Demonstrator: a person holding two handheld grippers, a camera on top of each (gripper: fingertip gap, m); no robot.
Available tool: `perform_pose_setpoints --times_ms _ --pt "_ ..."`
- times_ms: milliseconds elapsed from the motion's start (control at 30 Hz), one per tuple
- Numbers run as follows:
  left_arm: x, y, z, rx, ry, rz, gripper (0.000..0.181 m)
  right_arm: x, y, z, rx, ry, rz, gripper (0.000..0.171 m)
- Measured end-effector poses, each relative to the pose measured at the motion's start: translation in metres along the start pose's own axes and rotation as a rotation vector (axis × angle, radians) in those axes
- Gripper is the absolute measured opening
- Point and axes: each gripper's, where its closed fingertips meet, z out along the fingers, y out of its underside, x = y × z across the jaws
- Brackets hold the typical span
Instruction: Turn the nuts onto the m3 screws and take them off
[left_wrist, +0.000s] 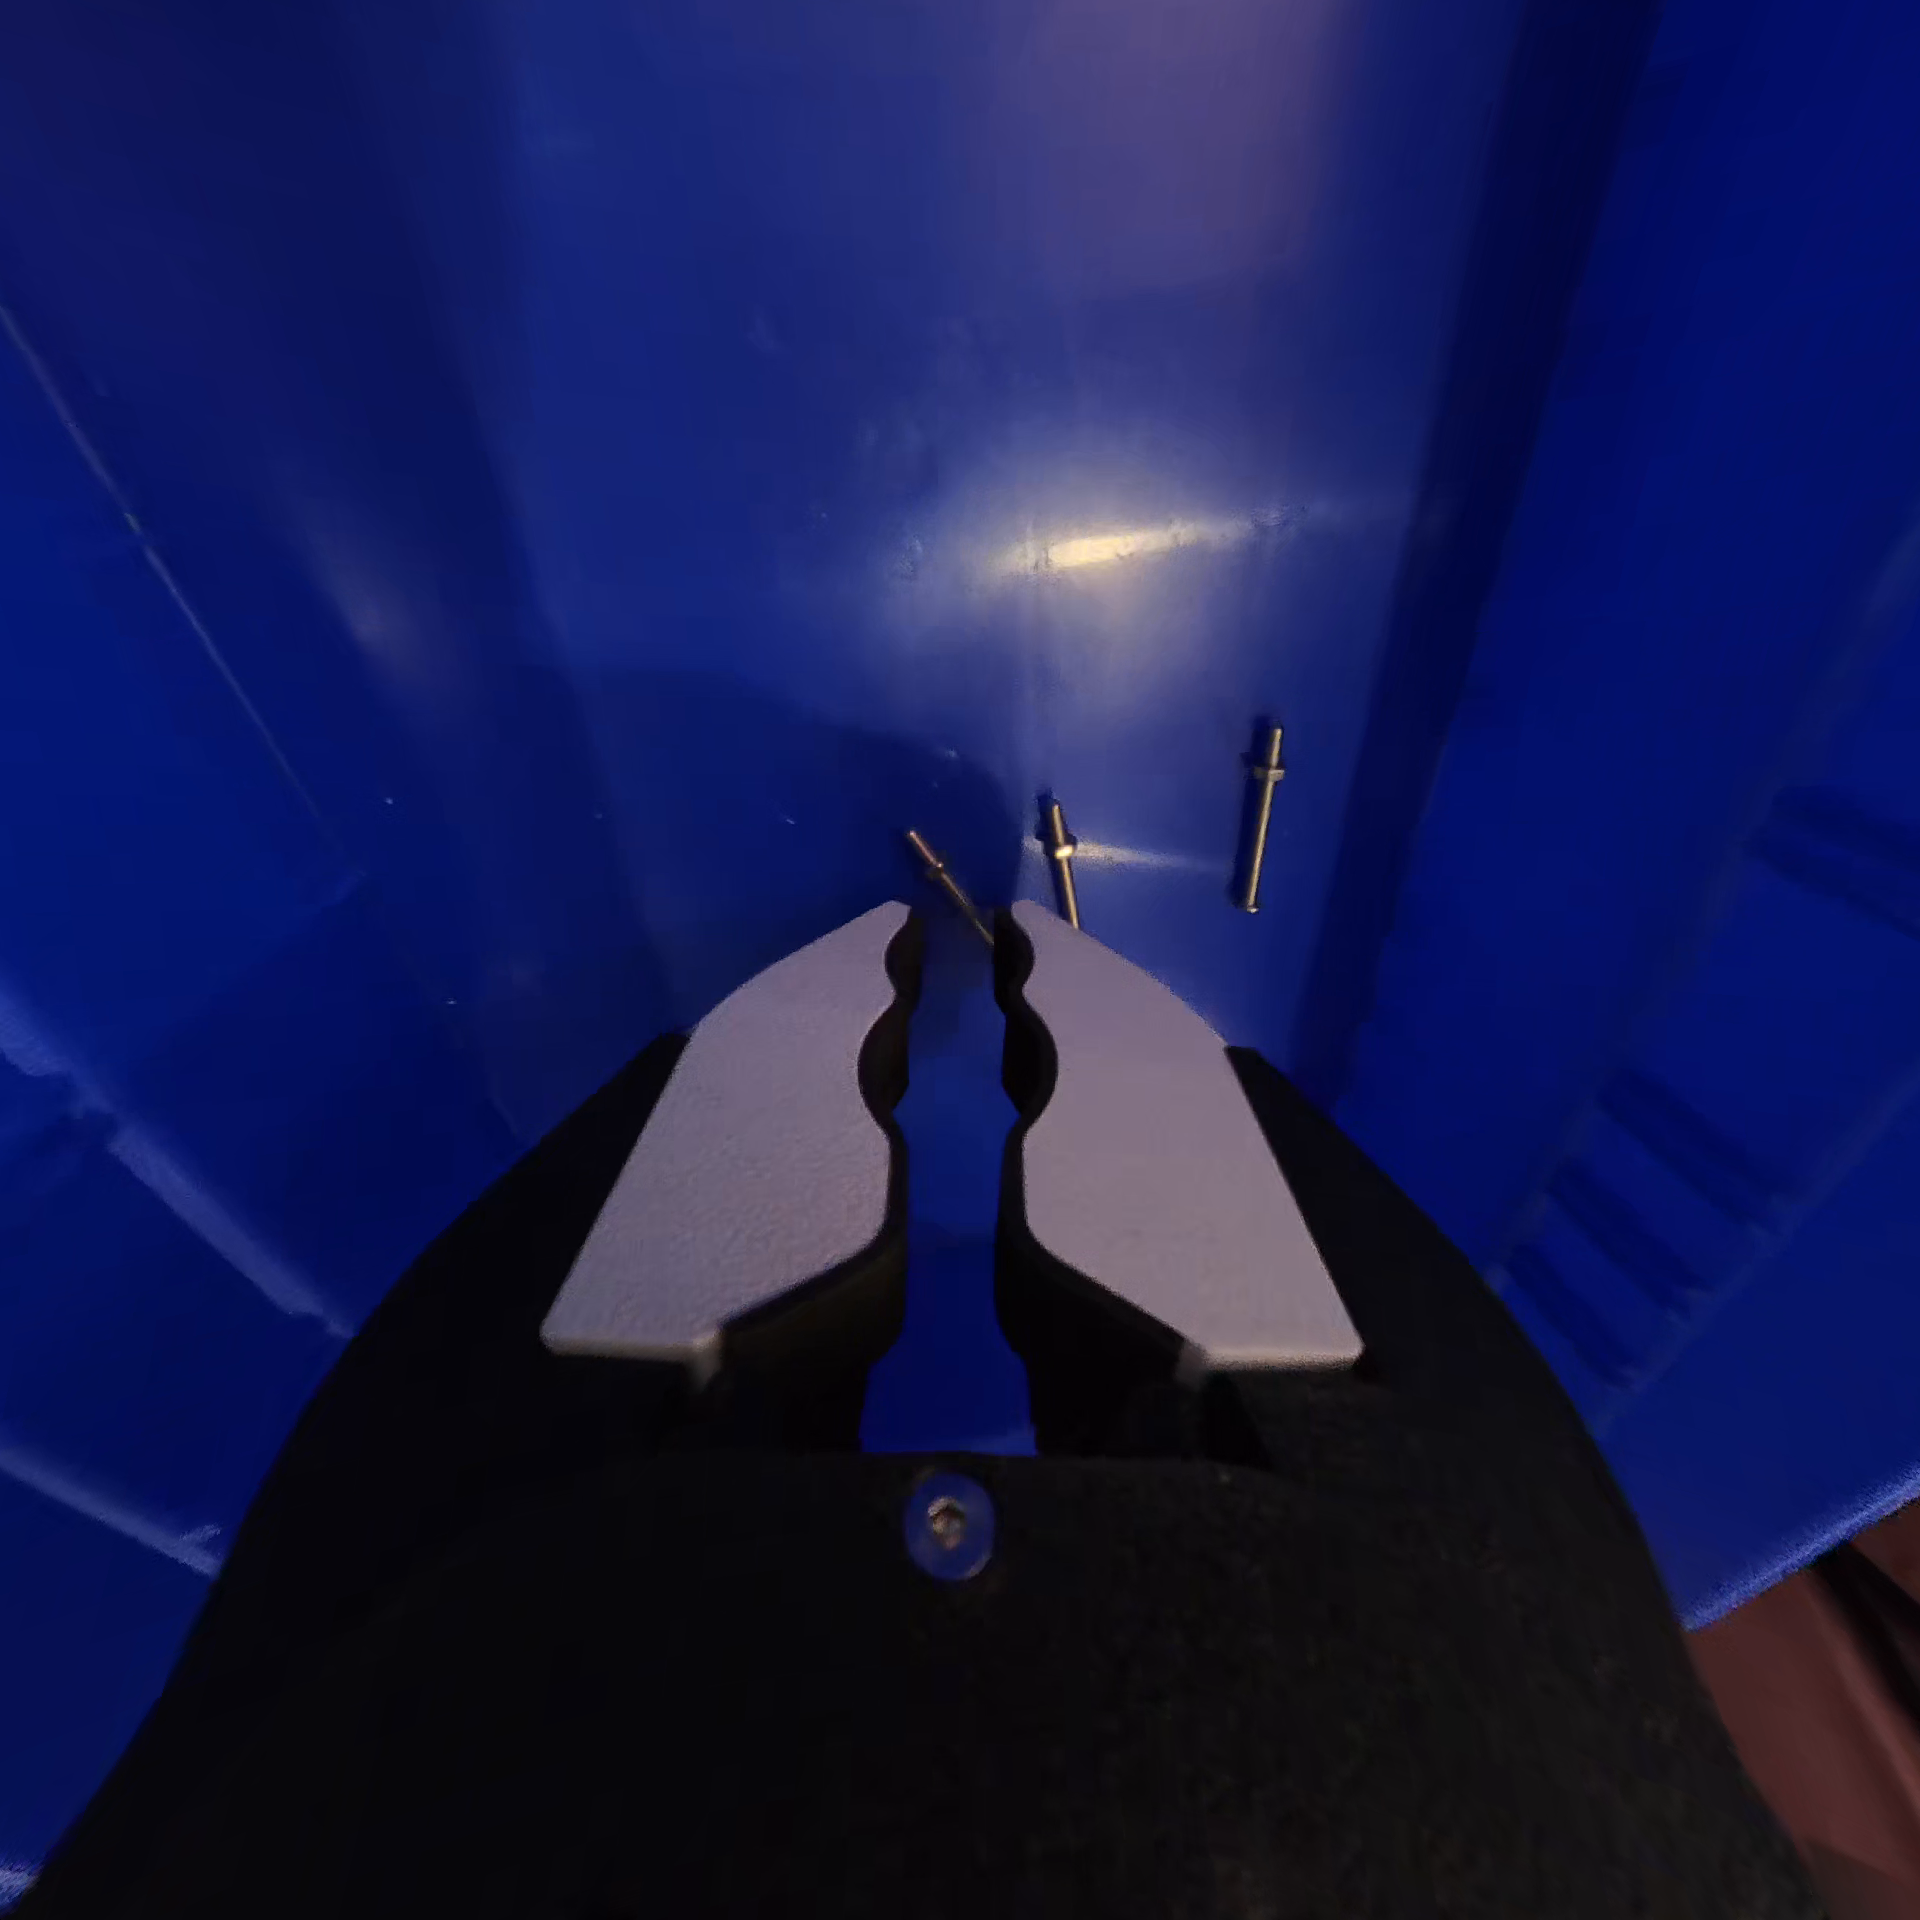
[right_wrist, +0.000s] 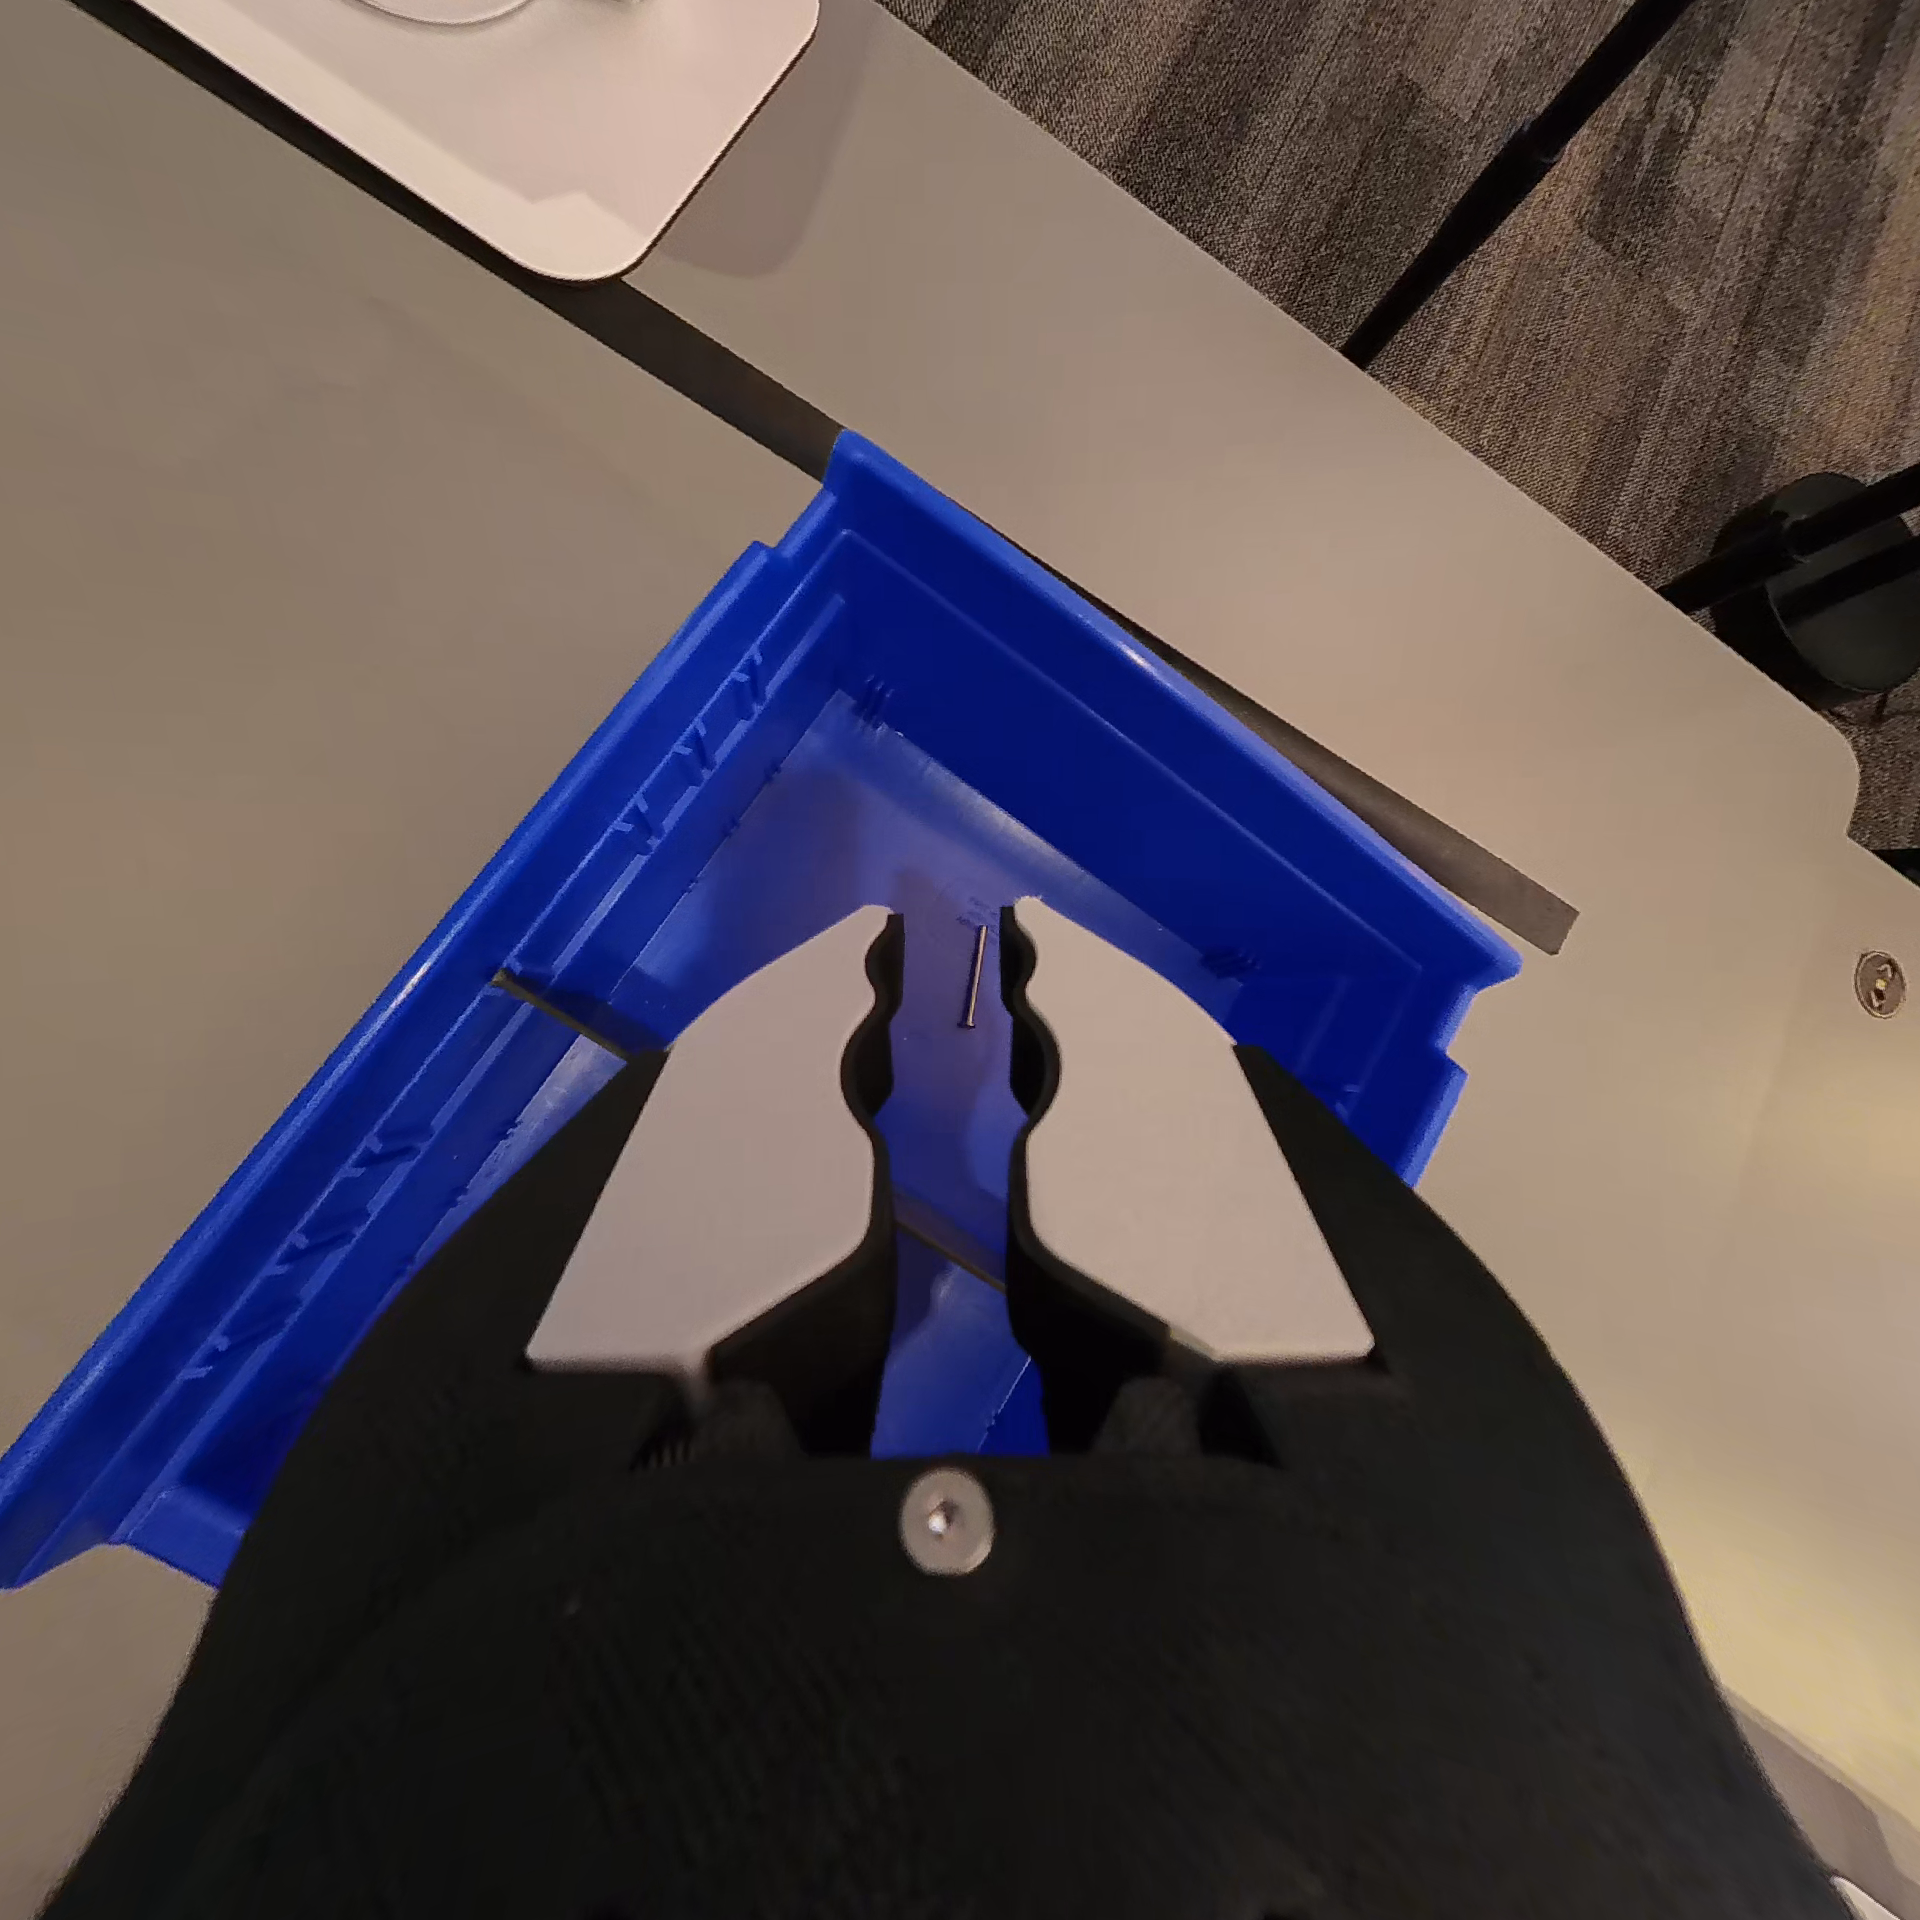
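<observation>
The left gripper (left_wrist: 954, 920) is down inside a blue bin (left_wrist: 623, 468), its fingers (left_wrist: 790, 1122) set a narrow gap apart, holding nothing. Three screws lie on the bin floor: the nearest screw (left_wrist: 948, 883) lies slanted at the finger tips, its lower end running into the gap; a second screw (left_wrist: 1062, 860) is just beside it; a third screw (left_wrist: 1259, 816) lies further right. Each appears to carry a nut near one end.

The right gripper (right_wrist: 951, 914) hovers above the bin on the grey desk (right_wrist: 260, 571), fingers parted and empty; a bare screw (right_wrist: 975, 977) shows between them on the bin floor.

Judgement: pick-up stage. The next move calls for closing squarely on the slanted shank without flicking it away.
</observation>
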Motion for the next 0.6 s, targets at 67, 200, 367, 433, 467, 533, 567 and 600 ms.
perform_pose_setpoints --times_ms 67,200,367,433,467,533,567,600 --pt "0.002 0.000 0.001 -0.002 0.009 0.005 0.011 -0.001 0.000 0.000 -0.003 -0.001 -0.007 0.019" --pt "0.003 0.001 0.002 -0.013 0.007 0.020 0.004 -0.002 0.001 0.002 -0.014 -0.003 -0.014 0.019" --pt "0.000 0.002 -0.002 -0.012 0.011 0.051 0.003 -0.003 0.002 0.002 -0.020 -0.002 -0.019 0.019" --pt "0.002 -0.002 -0.015 0.051 0.032 0.062 0.003 -0.003 0.000 0.001 -0.012 0.004 -0.024 0.019" --pt "0.006 -0.005 -0.026 0.107 0.060 0.067 0.003 -0.003 -0.002 0.000 -0.005 0.009 -0.026 0.019" --pt "0.017 -0.012 -0.059 0.258 0.115 0.089 0.003 -0.004 -0.008 -0.005 0.022 0.021 -0.032 0.019" --pt "0.028 -0.018 -0.080 0.363 0.151 0.121 0.003 -0.006 -0.013 -0.009 0.045 0.024 -0.038 0.018" --pt "0.044 -0.024 -0.103 0.476 0.199 0.175 0.002 -0.009 -0.020 -0.014 0.078 0.024 -0.047 0.018"
